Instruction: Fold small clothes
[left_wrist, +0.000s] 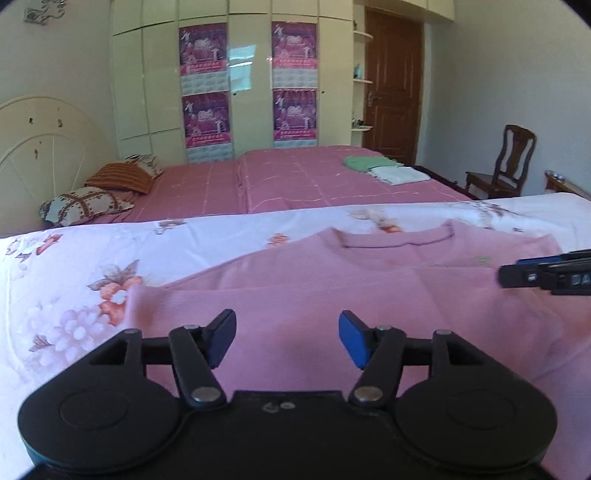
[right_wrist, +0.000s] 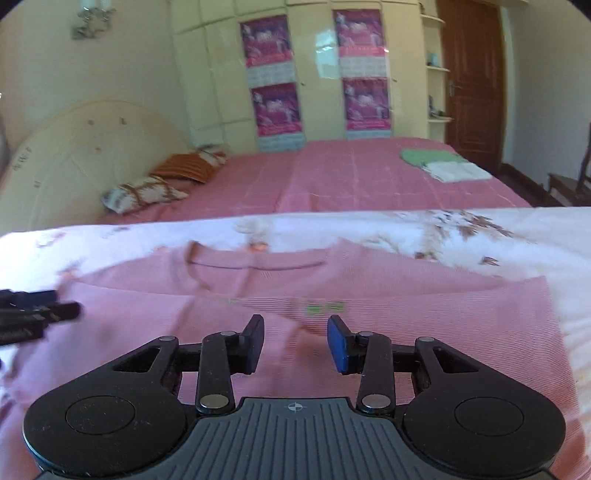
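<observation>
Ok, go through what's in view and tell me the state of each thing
Pink knit top: lying flat on the floral sheet, sides folded in.
Left tool: open, empty.
Right tool: open, empty.
Green and white clothes: folded on the pink bed.
Brown door: closed.

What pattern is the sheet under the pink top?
White with pink-orange flowers; the sheet shows best in the left wrist view.

My left gripper (left_wrist: 287, 339): matte black, two round discs at the base, linkage arms with silver pivot screws, blue-faced pads on the fingers (left_wrist: 352, 338). My right gripper (right_wrist: 295, 345): same build, but a grey ribbed plate between the discs with a small crosshair mark; white lettering on its side, unreadable.
</observation>
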